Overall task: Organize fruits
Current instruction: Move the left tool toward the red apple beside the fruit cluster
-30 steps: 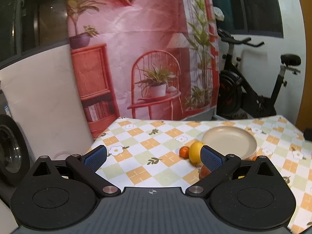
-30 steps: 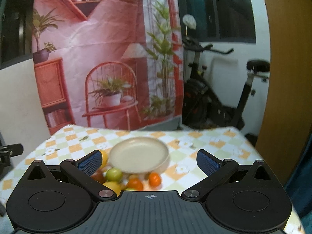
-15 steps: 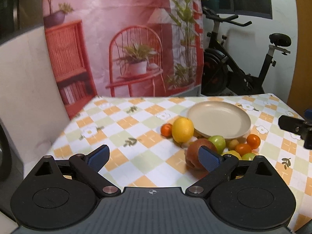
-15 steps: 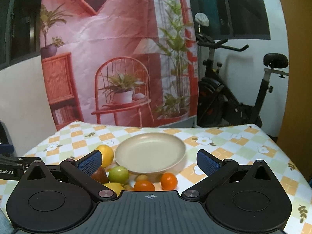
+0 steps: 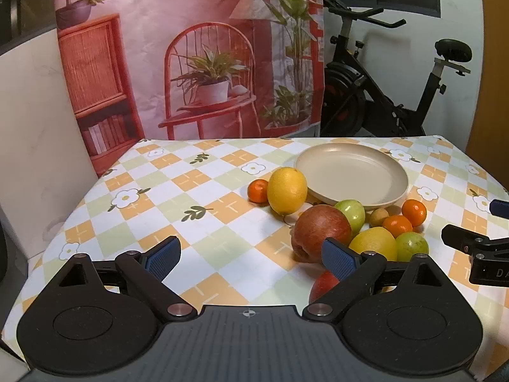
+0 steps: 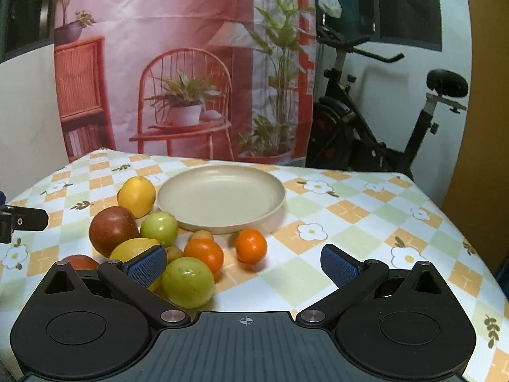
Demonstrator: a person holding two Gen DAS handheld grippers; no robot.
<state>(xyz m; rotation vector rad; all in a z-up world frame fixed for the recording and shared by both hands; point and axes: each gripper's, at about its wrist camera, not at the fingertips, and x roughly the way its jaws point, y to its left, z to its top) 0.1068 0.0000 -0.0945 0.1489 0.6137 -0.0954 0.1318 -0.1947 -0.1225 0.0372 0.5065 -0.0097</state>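
Note:
A beige plate (image 5: 351, 172) (image 6: 221, 195) sits empty on the checkered tablecloth (image 5: 197, 191). In front of it lie loose fruits: a yellow lemon (image 5: 287, 190) (image 6: 136, 196), a big red apple (image 5: 321, 230) (image 6: 113, 229), green fruits (image 5: 351, 212) (image 6: 187, 281), small oranges (image 5: 413, 211) (image 6: 250, 245) and another lemon (image 5: 373, 243). My left gripper (image 5: 251, 258) is open and empty, left of the pile. My right gripper (image 6: 243, 264) is open and empty, just before the fruits; its finger shows at the right of the left wrist view (image 5: 467, 243).
A pink printed backdrop (image 5: 191, 47) hangs behind the table. An exercise bike (image 5: 381, 95) stands at the back right. A white wall panel (image 5: 35, 127) borders the table's left. The table's right edge (image 6: 461, 222) drops off near an orange wall.
Both grippers have come lower and nearer to the table; the plate and fruits now look larger and closer. Both stay open and empty.

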